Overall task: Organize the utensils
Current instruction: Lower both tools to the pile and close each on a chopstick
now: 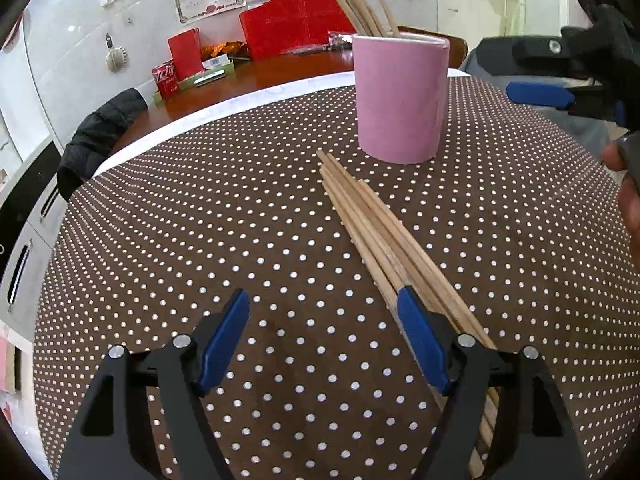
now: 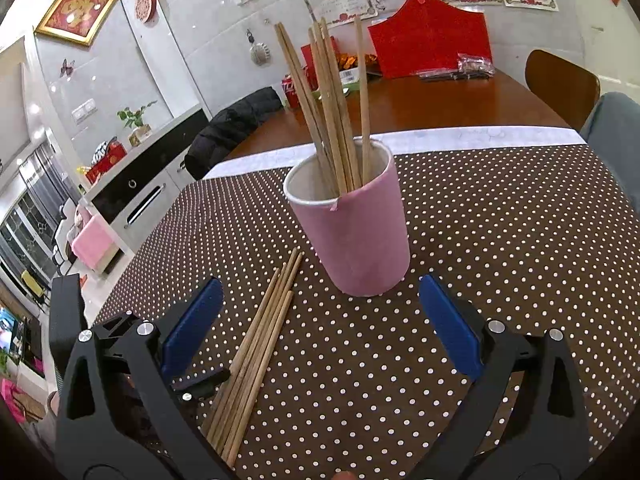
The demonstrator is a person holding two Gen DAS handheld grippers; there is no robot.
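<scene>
1. The left gripper (image 1: 323, 334) hangs low over the desk (image 1: 240, 216), its blue-padded jaws standing wide with nothing between them but the dotted brown cloth.
2. A bundle of loose wooden chopsticks (image 1: 384, 240) lies flat on the cloth just ahead of that gripper, running under its right-hand finger (image 1: 420, 340) and away toward the cup; whether the pad touches them I cannot tell.
3. A pink cup (image 1: 400, 100) stands upright beyond the far tips of the bundle, ahead and a little to the right of the left gripper, with more chopsticks standing in it.
4. The right gripper (image 2: 320, 328) is also spread wide and holds nothing.
5. From the right gripper, the pink cup (image 2: 356, 232) is straight ahead, near its fingertips, between the lines of the two jaws.
6. The standing chopsticks (image 2: 336, 120) lean in the cup.
7. The loose chopsticks (image 2: 256, 352) lie just inside the right gripper's left-hand finger (image 2: 192, 328), on the cloth.
</scene>
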